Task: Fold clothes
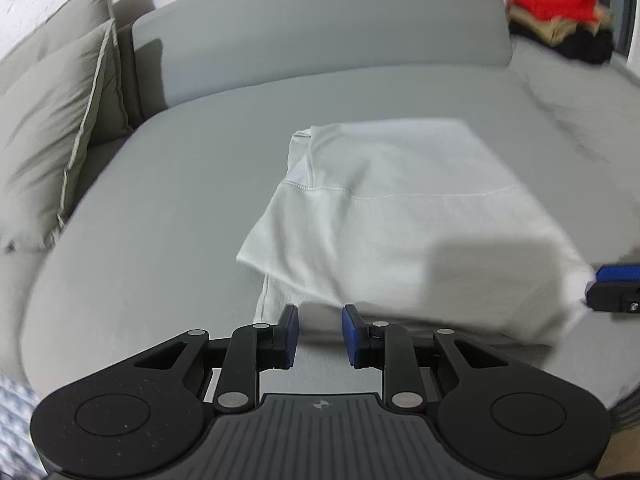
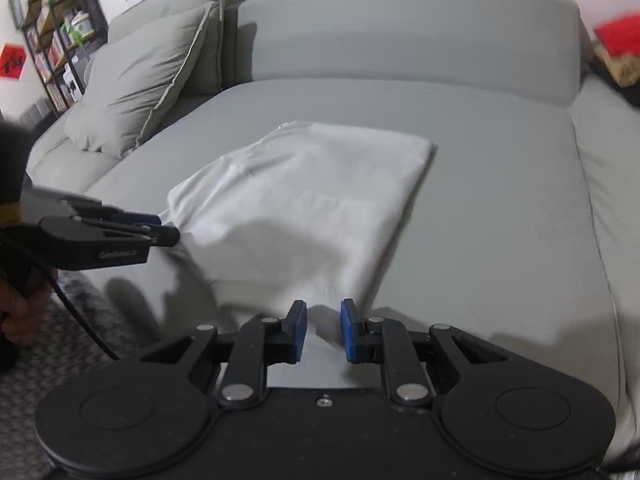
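A white garment point(image 1: 400, 208) point(image 2: 312, 200) lies folded into a rectangle on the grey sofa seat point(image 1: 160, 240) point(image 2: 500, 240). My left gripper point(image 1: 320, 336) is at its near left corner, and the fabric's shadowed edge sits between the blue pads. The right wrist view shows that same gripper point(image 2: 170, 232) from the side, closed on the corner. My right gripper point(image 2: 323, 330) has white cloth filling the narrow gap between its pads. It shows at the right edge of the left wrist view point(image 1: 600, 284), on the near right corner. The near edge hangs slightly off the seat.
A grey cushion point(image 1: 52, 132) point(image 2: 136, 92) leans at the sofa's left end. A pile of red, tan and black clothes point(image 1: 560, 20) point(image 2: 618, 48) sits at the far right. A shelf unit point(image 2: 52, 28) stands behind on the left. A person's hand point(image 2: 20, 312) holds the left gripper above a patterned rug point(image 2: 60, 340).
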`<action>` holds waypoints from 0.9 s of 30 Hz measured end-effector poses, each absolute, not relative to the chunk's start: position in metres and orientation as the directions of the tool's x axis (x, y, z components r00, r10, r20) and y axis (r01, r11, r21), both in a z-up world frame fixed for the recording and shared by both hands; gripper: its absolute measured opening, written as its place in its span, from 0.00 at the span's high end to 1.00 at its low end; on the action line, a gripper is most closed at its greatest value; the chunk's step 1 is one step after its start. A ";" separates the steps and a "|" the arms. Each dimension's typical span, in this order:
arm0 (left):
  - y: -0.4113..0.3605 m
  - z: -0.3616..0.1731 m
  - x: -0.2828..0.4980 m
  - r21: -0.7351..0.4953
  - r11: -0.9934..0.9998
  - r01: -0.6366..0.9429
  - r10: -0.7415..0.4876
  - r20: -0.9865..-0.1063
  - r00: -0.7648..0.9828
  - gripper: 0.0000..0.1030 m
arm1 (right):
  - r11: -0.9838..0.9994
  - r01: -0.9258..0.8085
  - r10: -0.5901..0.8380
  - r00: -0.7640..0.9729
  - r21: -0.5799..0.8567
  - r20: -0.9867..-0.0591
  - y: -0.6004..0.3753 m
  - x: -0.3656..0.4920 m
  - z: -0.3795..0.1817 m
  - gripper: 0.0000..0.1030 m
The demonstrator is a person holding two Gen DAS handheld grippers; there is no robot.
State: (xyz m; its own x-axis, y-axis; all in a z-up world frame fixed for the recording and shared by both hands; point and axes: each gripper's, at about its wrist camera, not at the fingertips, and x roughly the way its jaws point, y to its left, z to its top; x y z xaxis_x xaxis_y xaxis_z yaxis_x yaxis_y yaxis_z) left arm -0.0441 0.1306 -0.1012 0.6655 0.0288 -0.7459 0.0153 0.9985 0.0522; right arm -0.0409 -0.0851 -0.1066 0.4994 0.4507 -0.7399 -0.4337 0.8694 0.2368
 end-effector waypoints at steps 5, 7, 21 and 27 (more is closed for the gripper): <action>0.169 -0.091 -0.053 -0.122 0.984 -0.129 0.015 -0.666 0.746 0.68 | 0.869 -0.357 0.493 0.563 0.342 -0.663 -0.114 -0.043 -0.096 0.69; 0.181 -0.093 -0.048 -0.174 0.967 -0.188 0.023 -0.672 0.740 0.65 | 0.867 -0.322 0.499 0.560 0.381 -0.661 -0.119 -0.038 -0.097 0.66; 0.240 -0.130 0.002 -0.514 0.788 -0.339 -0.223 -0.751 0.621 0.49 | 0.777 -0.119 0.589 0.485 0.618 -0.646 -0.134 -0.002 -0.133 0.47; 0.236 -0.139 0.015 -0.571 0.776 -0.269 -0.357 -0.749 0.559 0.50 | 0.701 -0.025 0.647 0.443 0.713 -0.620 -0.144 0.015 -0.153 0.49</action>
State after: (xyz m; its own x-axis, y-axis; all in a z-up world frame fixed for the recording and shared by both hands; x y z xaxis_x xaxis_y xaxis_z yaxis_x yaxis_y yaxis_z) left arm 0.0150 0.2359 -0.1388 0.5589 -0.3566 -0.7486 -0.2693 0.7758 -0.5706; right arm 0.0149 -0.1439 -0.1533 0.4434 0.6473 -0.6200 -0.0254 0.7005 0.7132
